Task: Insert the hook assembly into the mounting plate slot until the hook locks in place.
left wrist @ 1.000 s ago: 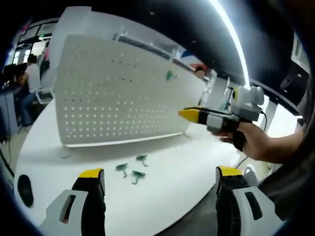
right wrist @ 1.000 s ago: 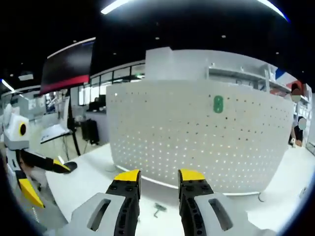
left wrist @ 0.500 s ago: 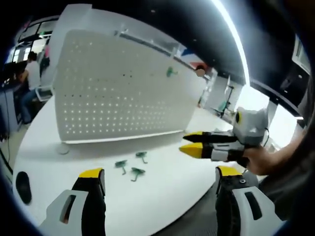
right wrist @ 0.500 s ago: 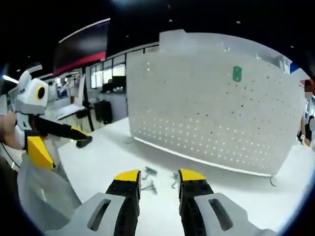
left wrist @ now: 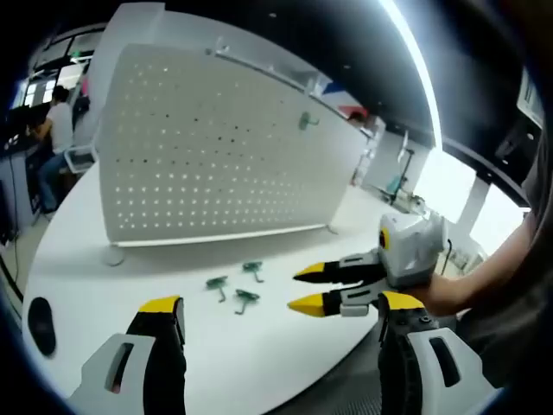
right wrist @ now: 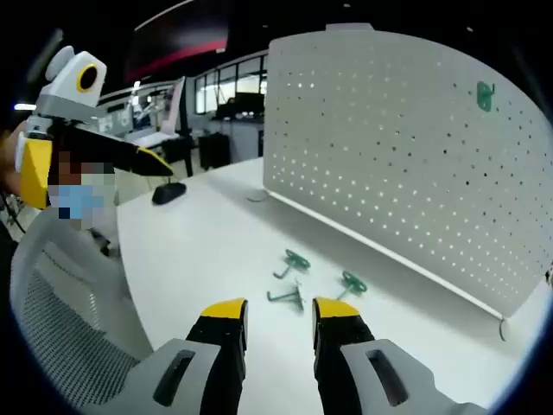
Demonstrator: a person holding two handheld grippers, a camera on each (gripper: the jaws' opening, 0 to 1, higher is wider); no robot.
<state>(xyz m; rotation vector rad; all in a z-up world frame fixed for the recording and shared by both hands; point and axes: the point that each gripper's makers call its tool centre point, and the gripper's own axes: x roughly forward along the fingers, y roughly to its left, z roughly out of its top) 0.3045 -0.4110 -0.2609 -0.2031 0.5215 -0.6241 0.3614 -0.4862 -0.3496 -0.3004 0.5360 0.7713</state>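
Lowered from pegboard height, the right claw [right wrist: 279,313], jaws narrowly parted and empty, now aims at three green hooks [right wrist: 295,261] on the tabletop [right wrist: 199,233] at twelve o'clock, suggesting a pickup comes next, while the left claw [left wrist: 281,309] hangs wide open, the pegboard [right wrist: 389,156] holding one hook.

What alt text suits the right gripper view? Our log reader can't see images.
The right gripper, jaws slightly apart and empty, points down at three green hooks lying loose on a white table. Behind them stands a white pegboard with one green hook already mounted.
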